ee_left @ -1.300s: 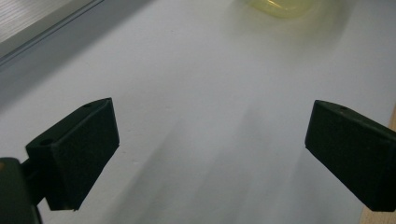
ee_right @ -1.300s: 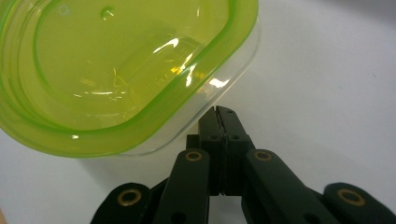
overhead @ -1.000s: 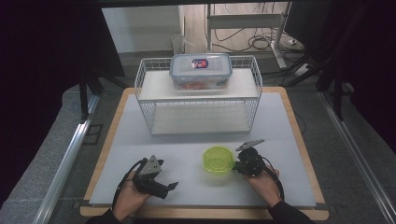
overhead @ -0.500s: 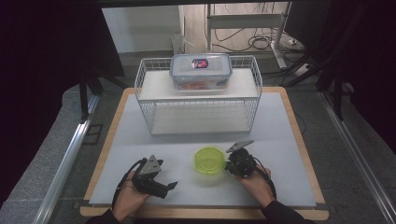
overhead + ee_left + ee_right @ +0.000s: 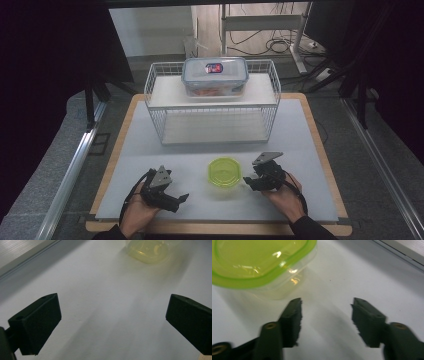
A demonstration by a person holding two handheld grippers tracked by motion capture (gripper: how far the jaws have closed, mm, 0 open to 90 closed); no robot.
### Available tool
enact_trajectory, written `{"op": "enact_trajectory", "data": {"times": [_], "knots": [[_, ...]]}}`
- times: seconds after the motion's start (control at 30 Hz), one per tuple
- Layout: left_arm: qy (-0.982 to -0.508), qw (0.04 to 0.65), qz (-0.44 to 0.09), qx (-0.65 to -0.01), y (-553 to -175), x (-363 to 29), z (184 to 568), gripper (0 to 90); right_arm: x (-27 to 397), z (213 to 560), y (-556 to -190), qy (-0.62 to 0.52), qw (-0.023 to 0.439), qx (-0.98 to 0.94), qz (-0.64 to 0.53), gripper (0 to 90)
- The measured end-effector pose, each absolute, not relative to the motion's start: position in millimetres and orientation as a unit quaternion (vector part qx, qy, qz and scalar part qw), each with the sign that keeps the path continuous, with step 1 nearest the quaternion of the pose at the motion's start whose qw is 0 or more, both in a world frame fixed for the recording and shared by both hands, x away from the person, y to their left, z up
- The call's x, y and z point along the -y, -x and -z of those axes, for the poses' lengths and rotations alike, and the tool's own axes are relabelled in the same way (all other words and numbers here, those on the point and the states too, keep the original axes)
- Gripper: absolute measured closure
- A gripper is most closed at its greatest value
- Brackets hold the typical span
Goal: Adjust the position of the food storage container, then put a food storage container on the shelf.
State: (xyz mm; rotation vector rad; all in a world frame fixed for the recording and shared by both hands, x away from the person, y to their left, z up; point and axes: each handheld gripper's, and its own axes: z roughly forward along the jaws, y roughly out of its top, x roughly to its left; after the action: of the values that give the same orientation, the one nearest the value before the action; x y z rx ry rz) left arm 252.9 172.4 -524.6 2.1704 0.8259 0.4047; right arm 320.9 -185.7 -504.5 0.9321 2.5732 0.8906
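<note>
Green-lidded container (image 5: 224, 171) sits on the white surface (image 5: 150, 150) in the high view, toward the near edge and about midway along it, between the two grippers. The right gripper (image 5: 248, 181) lies just beside it on its right side, apart from it, in a hand that comes in over the near edge. Its fingers have just been opening and nothing is between them. The left gripper (image 5: 181, 199) rests nearer the near left corner, well apart from the container, with its fingers spread. Toward the far edge stands a white wire rack (image 5: 212, 102), and on its upper shelf lies a clear box with a blue-rimmed lid (image 5: 215, 76).

From the left gripper view, the two black fingers (image 5: 37, 322) stand wide apart over bare surface, and the container shows pale and blurred at the top (image 5: 149, 251).

From the right gripper view, the fingers (image 5: 292, 320) are parted with bare surface between them; the container (image 5: 262, 262) lies just ahead of the left-hand one, not touching it.
</note>
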Motion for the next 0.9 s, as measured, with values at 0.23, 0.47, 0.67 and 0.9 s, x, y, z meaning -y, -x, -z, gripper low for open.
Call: {"op": "enact_trajectory", "data": {"times": [0.23, 0.47, 0.67, 0.9], "knots": [[-0.848, 0.388, -0.163, -0.323, -253, -174, 524, 0.0, 196, 500, -319, -0.323, 0.154, -0.874, -0.33, 11.4], [-0.848, 0.388, -0.164, -0.322, -253, -174, 524, 0.0, 204, 500, -318, -0.325, 0.135, -0.869, -0.349, 3.5], [-0.848, 0.389, -0.162, -0.32, -253, -175, 525, 0.0, 205, 498, -318, -0.325, 0.113, -0.867, -0.361, 0.0], [-0.849, 0.388, -0.163, -0.318, -253, -174, 525, 0.0, 204, 496, -316, -0.316, 0.101, -0.869, -0.367, 0.0]]}}
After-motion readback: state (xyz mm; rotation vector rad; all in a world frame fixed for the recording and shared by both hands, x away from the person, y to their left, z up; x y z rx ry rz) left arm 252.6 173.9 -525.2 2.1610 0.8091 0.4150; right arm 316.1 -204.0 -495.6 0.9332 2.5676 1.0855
